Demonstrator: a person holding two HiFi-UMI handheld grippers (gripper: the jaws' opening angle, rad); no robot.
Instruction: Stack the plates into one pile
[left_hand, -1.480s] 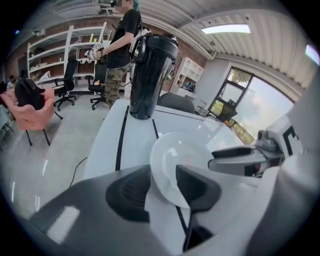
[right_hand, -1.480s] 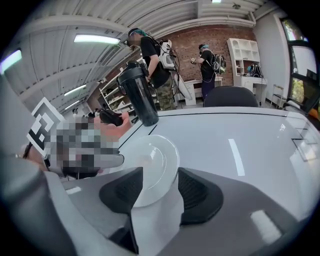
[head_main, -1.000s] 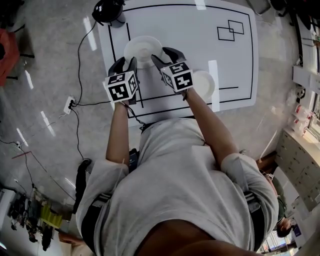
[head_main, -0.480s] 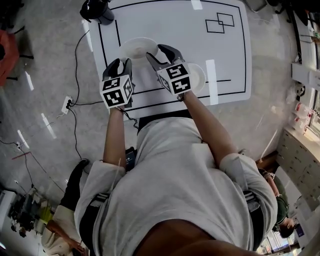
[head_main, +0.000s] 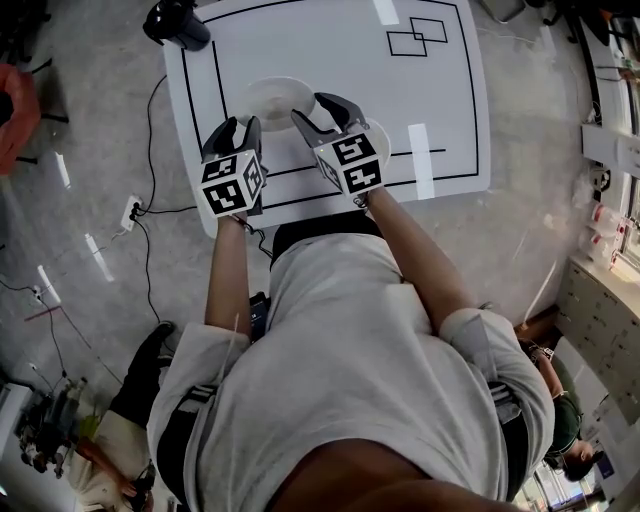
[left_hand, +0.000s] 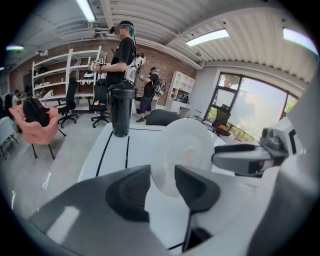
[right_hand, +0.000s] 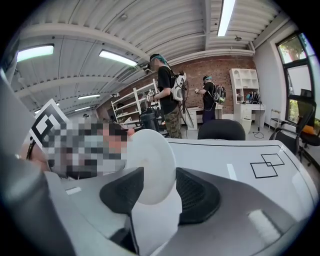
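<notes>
Left gripper (left_hand: 162, 176): grey moulded shell with two dark, ribbed pads and a black-and-white marker cube on its back.
Left jaws: wide apart, having just narrowed a little; nothing sits between the pads and they touch nothing.
Right gripper (right_hand: 159, 175): the same grey shell and dark ribbed pads, with a marker cube on top.
Right jaws: released and spread apart, empty.
Large plate (head_main: 272, 98): round, smooth and glossy white with a shallow raised rim. It lies flat on the table just beyond both pairs of fingertips. It shows through each gap, but neither gripper touches it.
Small plate (head_main: 384, 140): white and round, mostly hidden behind the right gripper. It lies at that gripper's right side, apart from the large plate.
Table (head_main: 330, 60): white, smooth top that catches streaks of ceiling light. It is marked with a black border and two overlapping squares at the far right.
Tumbler (head_main: 172, 22): dark and cylindrical, upright at the table's far left corner, well apart from both plates.
</notes>
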